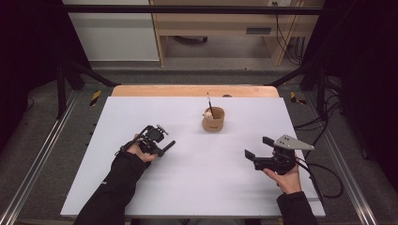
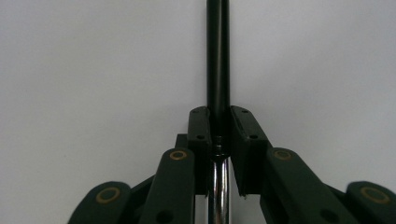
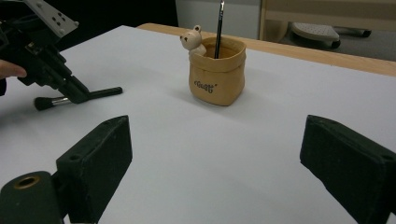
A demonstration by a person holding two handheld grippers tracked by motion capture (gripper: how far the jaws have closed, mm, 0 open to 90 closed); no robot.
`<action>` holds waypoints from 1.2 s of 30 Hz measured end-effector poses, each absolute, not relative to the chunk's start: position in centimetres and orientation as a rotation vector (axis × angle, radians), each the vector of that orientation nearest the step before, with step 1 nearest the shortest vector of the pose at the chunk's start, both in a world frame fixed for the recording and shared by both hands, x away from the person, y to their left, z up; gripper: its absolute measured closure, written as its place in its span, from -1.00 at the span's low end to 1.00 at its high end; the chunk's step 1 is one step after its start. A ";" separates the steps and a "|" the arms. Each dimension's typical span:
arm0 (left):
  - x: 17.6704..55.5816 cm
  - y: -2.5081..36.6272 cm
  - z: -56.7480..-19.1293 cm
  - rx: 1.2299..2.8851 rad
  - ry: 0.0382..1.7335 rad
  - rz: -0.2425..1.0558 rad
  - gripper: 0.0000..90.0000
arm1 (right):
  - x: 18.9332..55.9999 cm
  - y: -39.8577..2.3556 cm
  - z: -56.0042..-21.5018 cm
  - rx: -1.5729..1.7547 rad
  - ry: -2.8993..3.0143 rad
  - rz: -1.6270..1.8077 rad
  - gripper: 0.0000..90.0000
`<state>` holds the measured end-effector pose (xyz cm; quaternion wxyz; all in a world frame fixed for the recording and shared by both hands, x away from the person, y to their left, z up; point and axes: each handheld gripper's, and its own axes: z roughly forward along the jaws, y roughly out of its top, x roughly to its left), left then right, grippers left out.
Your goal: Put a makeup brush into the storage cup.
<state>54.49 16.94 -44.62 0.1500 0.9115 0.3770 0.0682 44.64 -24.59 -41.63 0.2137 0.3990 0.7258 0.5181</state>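
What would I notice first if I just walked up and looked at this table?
Probably the tan pot with a little bear peeking over its rim, standing alone mid-table with a thin brush upright in it. Next, the left gripper squeezing a black makeup brush lying on the white table.

In the left gripper view the brush [image 2: 218, 70] runs off the top edge, its bristle end cut off below. The left tool [image 3: 77, 95] covers the brush's middle in the right gripper view. The holder's [image 3: 216, 74] lettering is too small to read.
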 end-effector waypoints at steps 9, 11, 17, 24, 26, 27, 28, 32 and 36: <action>54.5 16.9 -44.6 2.622 1.076 0.202 0.74 | 44.6 -24.5 -41.5 1.104 2.013 1.440 -0.79; 54.4 16.9 -44.6 2.626 1.065 0.210 0.74 | 44.6 -24.5 -41.5 1.103 2.018 1.438 -0.79; 54.2 17.3 -44.1 2.602 1.057 0.224 0.74 | 44.5 -24.5 -41.5 1.101 2.014 1.439 -0.79; 53.8 17.9 -42.7 2.565 1.023 0.231 0.74 | 44.5 -24.5 -41.4 1.099 2.015 1.434 -0.79; 53.5 18.0 -42.4 2.557 1.011 0.232 0.75 | 44.5 -24.5 -41.4 1.091 2.017 1.430 -0.78; 53.2 18.0 -42.1 2.547 0.998 0.236 0.75 | 44.5 -24.5 -41.3 1.092 2.018 1.426 -0.78; 53.2 18.0 -42.1 2.547 0.998 0.236 0.75 | 44.5 -24.5 -41.3 1.092 2.018 1.426 -0.78; 52.9 17.8 -41.6 2.540 0.959 0.229 0.75 | 44.6 -24.5 -41.1 1.087 2.020 1.421 -0.78; 52.0 17.2 -41.0 2.526 0.906 0.226 0.75 | 44.6 -24.2 -40.7 1.070 2.030 1.402 -0.77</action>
